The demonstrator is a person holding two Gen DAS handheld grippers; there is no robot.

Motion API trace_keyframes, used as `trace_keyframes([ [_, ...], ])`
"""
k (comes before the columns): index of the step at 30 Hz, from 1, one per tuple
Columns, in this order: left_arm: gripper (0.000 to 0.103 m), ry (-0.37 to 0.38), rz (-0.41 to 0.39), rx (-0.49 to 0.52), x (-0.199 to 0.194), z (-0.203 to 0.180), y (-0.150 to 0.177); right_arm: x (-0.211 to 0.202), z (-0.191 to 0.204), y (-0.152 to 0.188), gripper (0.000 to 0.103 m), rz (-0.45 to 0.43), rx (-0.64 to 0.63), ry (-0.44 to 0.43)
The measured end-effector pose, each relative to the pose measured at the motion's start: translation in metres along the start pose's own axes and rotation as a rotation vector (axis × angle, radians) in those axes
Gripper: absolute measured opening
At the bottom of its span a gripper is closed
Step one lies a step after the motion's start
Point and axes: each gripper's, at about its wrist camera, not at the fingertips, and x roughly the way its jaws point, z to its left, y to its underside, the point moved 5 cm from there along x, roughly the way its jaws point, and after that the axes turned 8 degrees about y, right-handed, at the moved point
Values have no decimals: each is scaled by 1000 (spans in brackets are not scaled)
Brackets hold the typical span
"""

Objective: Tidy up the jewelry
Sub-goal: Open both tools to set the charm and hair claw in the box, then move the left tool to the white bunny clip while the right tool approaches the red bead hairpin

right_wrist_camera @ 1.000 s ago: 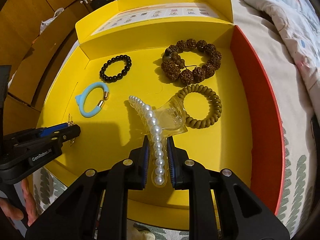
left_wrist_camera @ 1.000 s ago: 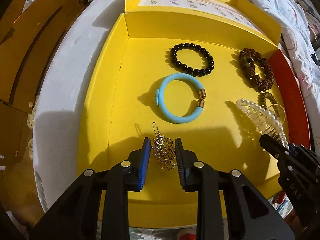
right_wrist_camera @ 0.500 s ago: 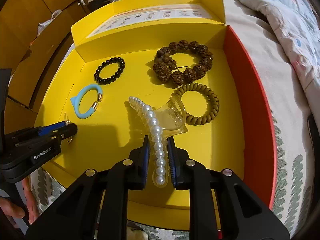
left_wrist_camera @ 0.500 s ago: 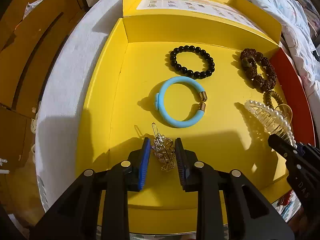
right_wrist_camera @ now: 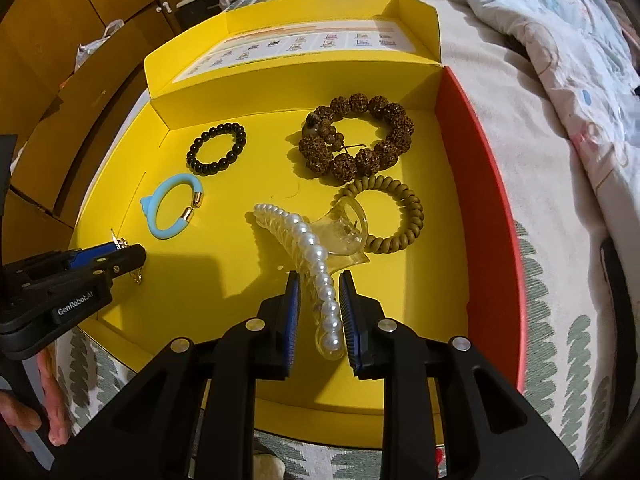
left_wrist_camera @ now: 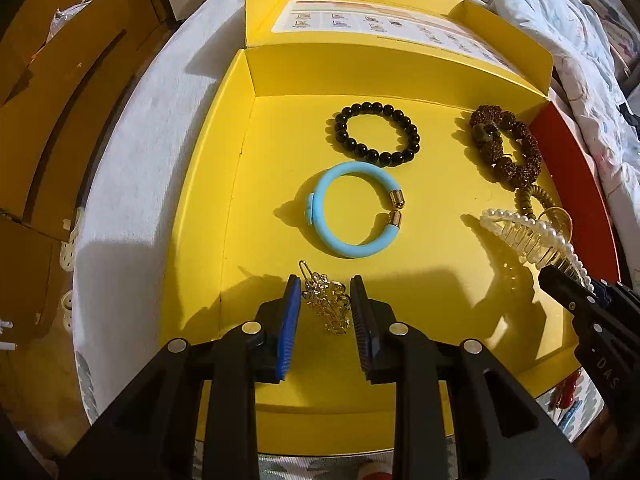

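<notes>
Left wrist view
My left gripper (left_wrist_camera: 325,312): my pads stand on either side of the gold openwork metal hair clip (left_wrist_camera: 326,307); I see thin gaps on both sides, so I cannot tell whether I am pinching it.
Gold clip: lies on the floor of the shallow yellow cardboard box (left_wrist_camera: 280,160), just nearer me than the light-blue silicone bangle with gold end caps (left_wrist_camera: 354,216).
Black glossy round-bead bracelet (left_wrist_camera: 378,132): just beyond the blue bangle.
Brown knobbly seed-bead bracelet (left_wrist_camera: 508,148): well right of the blue bangle, by the box's red side wall (left_wrist_camera: 576,184).
Pearl-lined clear plastic claw clip (left_wrist_camera: 532,236): right of the blue bangle, its near end at my right gripper (left_wrist_camera: 568,292).

Right wrist view
My right gripper (right_wrist_camera: 320,312): jaws opening, with the claw clip's (right_wrist_camera: 316,264) pearl row between them and a gap showing on each side; the pads do not press on it.
Claw clip: right of the blue bangle (right_wrist_camera: 174,212), its clear arm overlapping the olive spiral-cord hair tie (right_wrist_camera: 384,214).
Seed-bead bracelet (right_wrist_camera: 356,138): far right of the blue bangle, touching the hair tie.
Black bracelet (right_wrist_camera: 216,148): just beyond the blue bangle.
My left gripper (right_wrist_camera: 128,254): just nearer than the blue bangle, over the gold clip (right_wrist_camera: 138,276); my fingers (right_wrist_camera: 52,412) show below it.
</notes>
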Motion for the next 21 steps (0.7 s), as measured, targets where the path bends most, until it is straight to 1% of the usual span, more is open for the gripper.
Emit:
trace_keyframes([
  [4,27,0,-2,6,-2,0,-2,1,0,2,25,6,-17,9],
  [5,30,1,1,6,-2,0,-3,2,1,2,25,10,-20,11],
  [7,32,0,2,1,-1,1,-4,2,2,3,25,10,-22,13],
  [10,32,3,2,-1,-2,0,-5,-1,2,2,26,-4,-31,23],
  [12,32,4,-7,5,-5,-1,-6,-4,1,1,32,-16,-41,40],
  [14,32,8,-14,7,-8,-1,-6,-6,1,0,50,-25,-51,64],
  [15,32,10,-18,9,-10,-1,-6,-7,0,0,54,-32,-54,68],
  [16,32,11,-23,11,-12,-2,-5,-9,0,0,56,-43,-55,69],
  [20,32,15,-56,31,-28,-5,-1,-22,0,-3,56,-81,-53,62],
  [21,32,17,-65,38,-32,-7,1,-30,-2,-4,56,-103,-49,57],
])
